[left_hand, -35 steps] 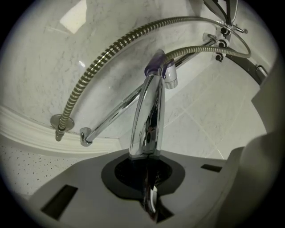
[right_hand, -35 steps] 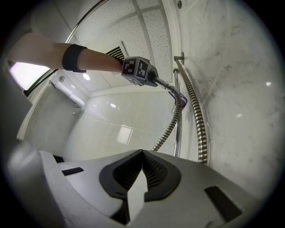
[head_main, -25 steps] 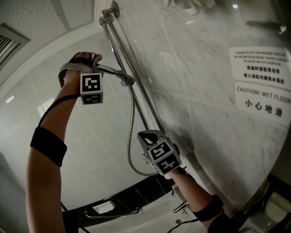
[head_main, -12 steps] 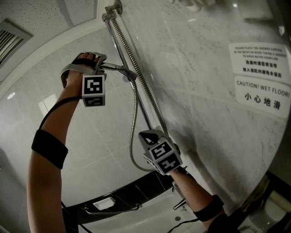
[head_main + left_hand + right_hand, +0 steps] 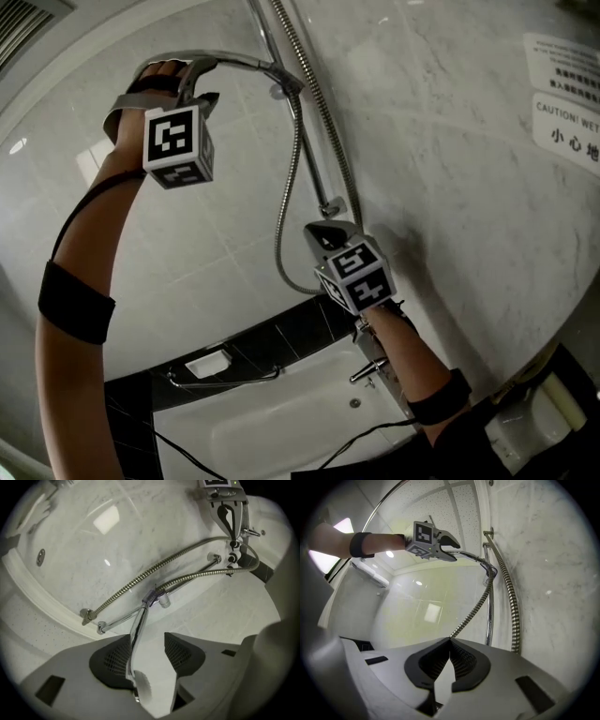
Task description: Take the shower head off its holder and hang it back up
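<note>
Shower head sits in its holder high on the chrome rail. Its slim handle reaches left from the holder, and its white face lies between the jaws of the left gripper. Those jaws stand apart and have just been closing a little. The handle lies along the left pad while the right pad is clear of it, so nothing is clamped.

The braided hose drops from the holder end of the handle and loops low, and another run of it lies beside the rail against the marble wall. The right gripper is held lower, near the rail's bottom bracket. Its jaws are closed tip to tip with nothing between the pads, and one run of the hose passes out of sight just behind their tips.

Both forearms wear black bands. Far below lie the white bathtub and a chrome tap. On the marble to the right hangs a wet-floor caution sign.
</note>
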